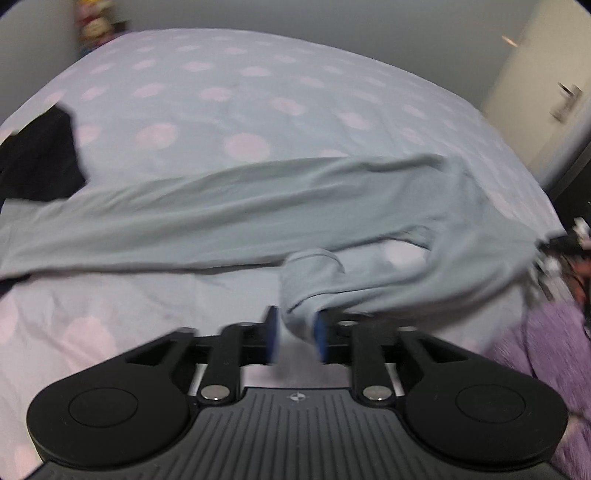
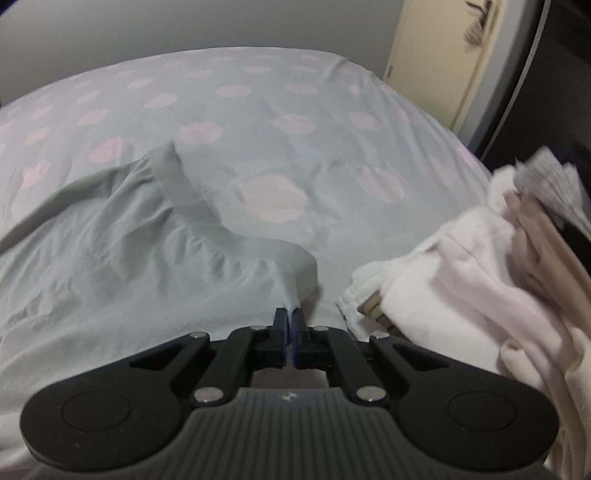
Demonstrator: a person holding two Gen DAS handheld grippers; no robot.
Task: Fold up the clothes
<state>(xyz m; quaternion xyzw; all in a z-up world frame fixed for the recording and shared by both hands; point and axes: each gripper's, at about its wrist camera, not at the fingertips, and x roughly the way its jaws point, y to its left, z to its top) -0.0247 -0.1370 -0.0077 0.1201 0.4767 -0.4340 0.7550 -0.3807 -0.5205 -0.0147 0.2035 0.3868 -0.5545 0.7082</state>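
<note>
Grey-green garment [image 1: 229,218] on dotted bedsheet [image 1: 221,92]; left gripper [image 1: 295,332] and right gripper [image 2: 290,325] both clamp it; no legible writing.

The pale green garment [image 1: 229,218] is soft matt knit cloth, its waistband [image 2: 192,206] ribbed; the bed sheet [image 1: 229,92] is thin matt cotton, lightly creased; both tools [image 1: 295,332] [image 2: 290,325] are matt black plastic with shiny metal pins; lower right, a purple blanket [image 1: 546,354] looks fuzzy.

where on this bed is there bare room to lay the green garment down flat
Bare pink-dotted sheet lies beyond the pale green garment, toward the grey wall. Crowded: black cloth at left, white and beige clothes pile at right.
</note>
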